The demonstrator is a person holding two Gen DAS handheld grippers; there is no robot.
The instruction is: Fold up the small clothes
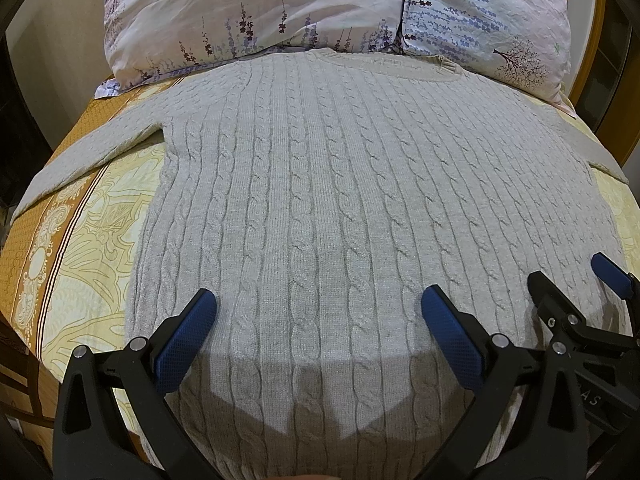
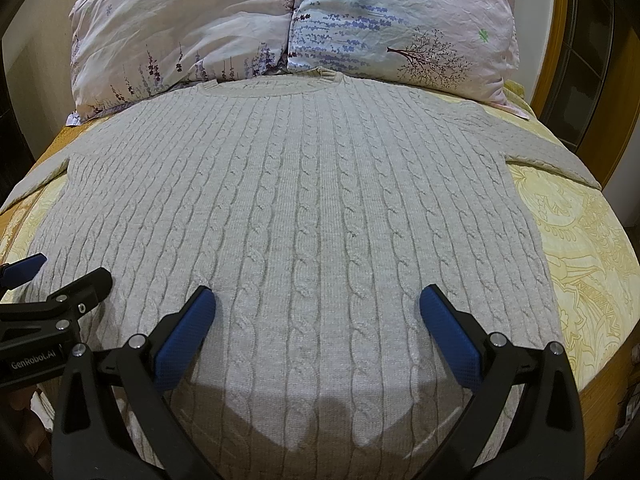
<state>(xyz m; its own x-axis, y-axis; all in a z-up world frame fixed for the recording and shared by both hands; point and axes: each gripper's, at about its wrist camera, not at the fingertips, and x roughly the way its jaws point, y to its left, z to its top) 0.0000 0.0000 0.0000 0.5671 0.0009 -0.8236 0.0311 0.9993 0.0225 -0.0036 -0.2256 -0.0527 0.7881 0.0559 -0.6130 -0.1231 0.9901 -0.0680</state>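
A light grey cable-knit sweater (image 1: 340,200) (image 2: 304,208) lies flat and face up on the bed, its neckline toward the pillows and both sleeves spread outward. My left gripper (image 1: 318,304) hovers open over the sweater's lower left part, nothing between its blue pads. The right gripper (image 2: 318,302) hangs open above the lower right part, also empty. Each gripper shows in the other's view: the right gripper (image 1: 568,280) at the right edge, the left gripper (image 2: 68,270) at the left edge. The sweater's hem is hidden under the grippers.
Two floral pillows (image 1: 256,12) (image 2: 400,20) lie at the head of the bed, touching the sweater's collar. A yellow patterned bedspread (image 1: 88,248) (image 2: 580,248) shows on both sides. A wooden bed frame (image 2: 560,40) runs along the right.
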